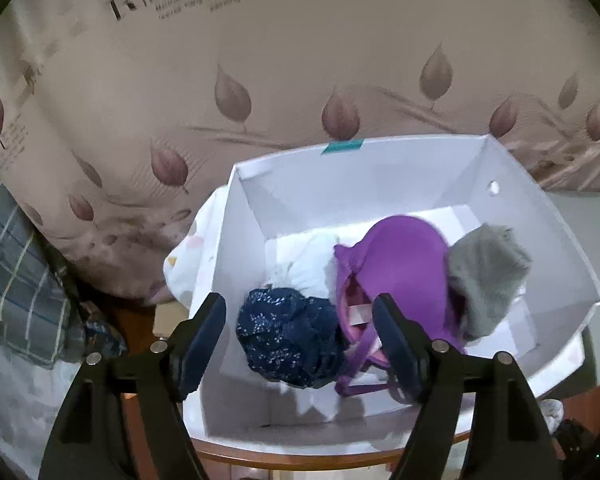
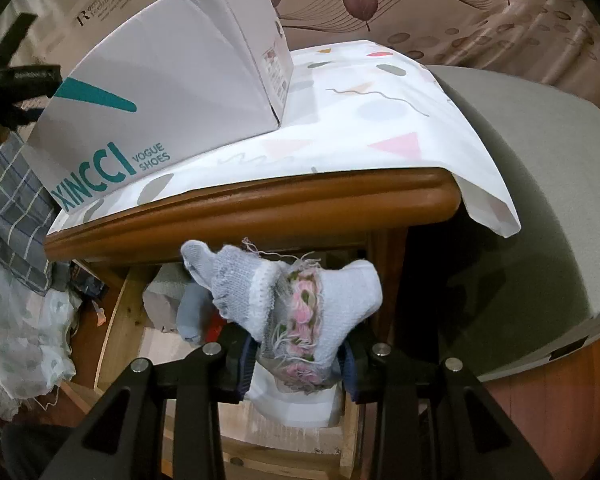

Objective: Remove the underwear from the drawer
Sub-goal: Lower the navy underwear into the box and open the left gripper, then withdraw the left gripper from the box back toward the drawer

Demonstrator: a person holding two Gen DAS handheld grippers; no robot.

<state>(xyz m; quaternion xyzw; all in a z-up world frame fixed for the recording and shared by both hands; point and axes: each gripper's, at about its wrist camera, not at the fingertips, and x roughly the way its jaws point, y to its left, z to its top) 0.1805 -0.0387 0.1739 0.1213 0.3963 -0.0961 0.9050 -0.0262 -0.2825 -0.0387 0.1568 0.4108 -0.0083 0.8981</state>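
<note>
Over the white box (image 1: 548, 240) the left gripper (image 1: 300, 332) hangs released, jaws straddling the navy underwear (image 1: 288, 344) beside the purple bra (image 1: 404, 264); lower squarely before clenching. The right gripper (image 2: 296, 364) grasps a knitted sock (image 2: 300, 300).

Box (image 1: 380, 168): white, teal lettering. Contents: purple bra (image 1: 404, 264), navy cloth (image 1: 288, 340) with white flecks, grey cloth (image 1: 488, 276), white cloth (image 1: 312, 264). Sock (image 2: 300, 304): white and pale blue, pink-green floral band. Counter (image 2: 260, 208): brown wood. Curtain (image 1: 260, 80): beige, leaf print.
</note>
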